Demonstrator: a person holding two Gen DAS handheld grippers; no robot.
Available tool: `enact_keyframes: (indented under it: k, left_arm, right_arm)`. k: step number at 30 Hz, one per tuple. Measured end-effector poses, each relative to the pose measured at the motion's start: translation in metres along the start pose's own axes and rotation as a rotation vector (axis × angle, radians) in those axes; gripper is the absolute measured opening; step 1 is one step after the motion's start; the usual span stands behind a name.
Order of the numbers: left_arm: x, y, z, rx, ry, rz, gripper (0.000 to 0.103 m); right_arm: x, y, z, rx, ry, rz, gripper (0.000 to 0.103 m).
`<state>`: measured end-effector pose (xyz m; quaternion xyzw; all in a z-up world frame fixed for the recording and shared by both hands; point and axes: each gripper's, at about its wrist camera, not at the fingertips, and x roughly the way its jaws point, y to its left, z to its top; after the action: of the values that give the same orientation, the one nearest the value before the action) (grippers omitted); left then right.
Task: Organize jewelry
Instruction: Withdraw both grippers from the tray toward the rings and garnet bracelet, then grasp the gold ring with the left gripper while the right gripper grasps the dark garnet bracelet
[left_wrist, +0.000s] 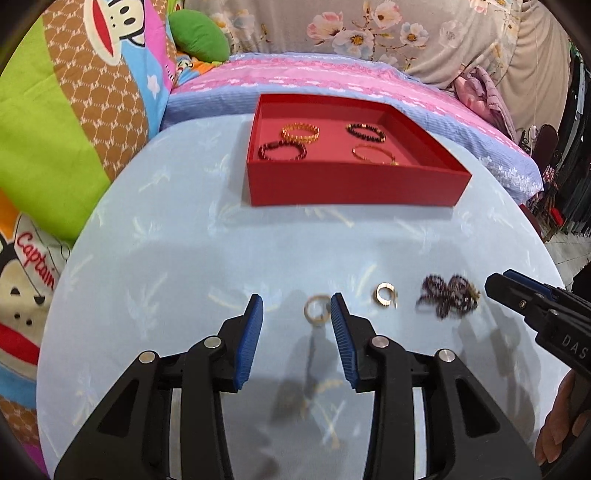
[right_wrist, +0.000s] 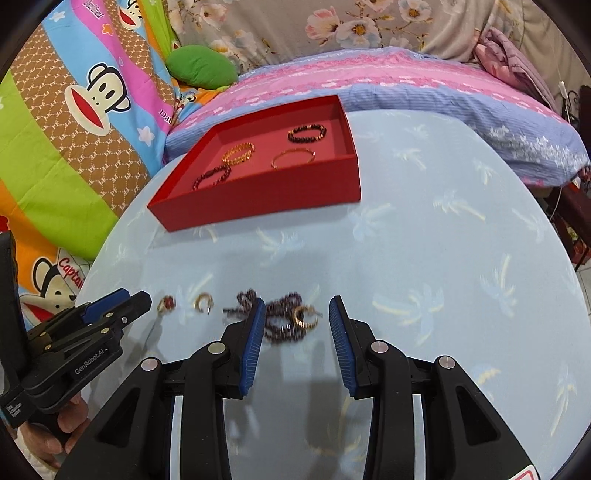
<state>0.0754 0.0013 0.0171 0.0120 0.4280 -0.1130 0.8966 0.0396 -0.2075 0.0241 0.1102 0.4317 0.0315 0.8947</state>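
Observation:
A red tray (left_wrist: 354, 188) (right_wrist: 258, 199) at the table's far side holds several bracelets: gold beads (left_wrist: 301, 133), dark beads (left_wrist: 365, 132), dark red beads (left_wrist: 282, 150) and a thin gold bangle (left_wrist: 373, 153). On the cloth near me lie a gold ring (left_wrist: 317, 309) (right_wrist: 166, 303), a second gold ring (left_wrist: 386, 294) (right_wrist: 204, 301) and a tangle of dark beads (left_wrist: 448, 295) (right_wrist: 284, 325) with a gold ring (right_wrist: 306, 317) on it. My left gripper (left_wrist: 297, 299) (right_wrist: 136, 297) hovers open over the first ring. My right gripper (right_wrist: 297, 302) (left_wrist: 498, 282) hovers open over the bead tangle.
The round table wears a light blue palm-print cloth (left_wrist: 184, 229). Behind it is a bed with a pink and blue cover (left_wrist: 332, 77). A cartoon quilt (left_wrist: 55, 129) and a green cushion (left_wrist: 199, 35) lie left. A hand (right_wrist: 55, 435) grips the left tool.

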Motion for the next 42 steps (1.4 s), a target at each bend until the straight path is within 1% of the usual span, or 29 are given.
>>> enact_keyframes:
  k: [5, 8, 13, 16, 22, 23, 25, 26, 27, 30, 37, 42]
  left_arm:
    - [0.003, -0.005, -0.012, 0.003, 0.015, -0.009, 0.036]
    - [0.003, -0.010, -0.012, 0.008, 0.009, -0.020, 0.039]
    - [0.009, -0.018, -0.010, 0.021, 0.006, -0.031, 0.039]
    - [0.017, -0.021, -0.007, 0.025, 0.016, -0.027, 0.039]
    - [0.022, -0.023, -0.004, 0.024, 0.006, 0.002, 0.039]
    - [0.023, -0.022, -0.004, 0.020, 0.003, 0.005, 0.039]
    - [0.023, -0.020, -0.004, 0.010, -0.003, 0.004, 0.031]
    - [0.023, -0.018, -0.003, 0.004, -0.004, -0.004, 0.025]
    - [0.023, -0.017, -0.003, -0.004, -0.005, -0.012, 0.023]
    - [0.023, -0.013, -0.003, -0.018, -0.009, -0.028, 0.023]
    - [0.022, -0.012, -0.003, -0.029, -0.014, -0.035, 0.022]
    - [0.023, -0.011, -0.003, -0.033, -0.012, -0.039, 0.021]
  right_arm:
    - [0.002, 0.000, -0.012, 0.012, 0.016, 0.000, 0.036]
    - [0.003, -0.001, -0.017, 0.020, 0.021, 0.001, 0.036]
    - [0.005, -0.001, -0.018, 0.022, 0.025, 0.003, 0.036]
    - [0.006, -0.001, -0.018, 0.022, 0.026, 0.004, 0.036]
    - [0.010, 0.003, -0.019, 0.015, 0.034, 0.018, 0.036]
    - [0.011, 0.004, -0.019, 0.013, 0.036, 0.022, 0.036]
    - [0.012, 0.008, -0.020, 0.005, 0.039, 0.028, 0.036]
    - [0.013, 0.010, -0.020, -0.001, 0.041, 0.029, 0.036]
    - [0.014, 0.011, -0.020, -0.003, 0.043, 0.032, 0.036]
    - [0.017, 0.014, -0.020, -0.007, 0.045, 0.036, 0.036]
    - [0.019, 0.018, -0.013, -0.008, 0.036, 0.053, 0.036]
    - [0.024, 0.023, -0.007, -0.025, 0.035, 0.047, 0.036]
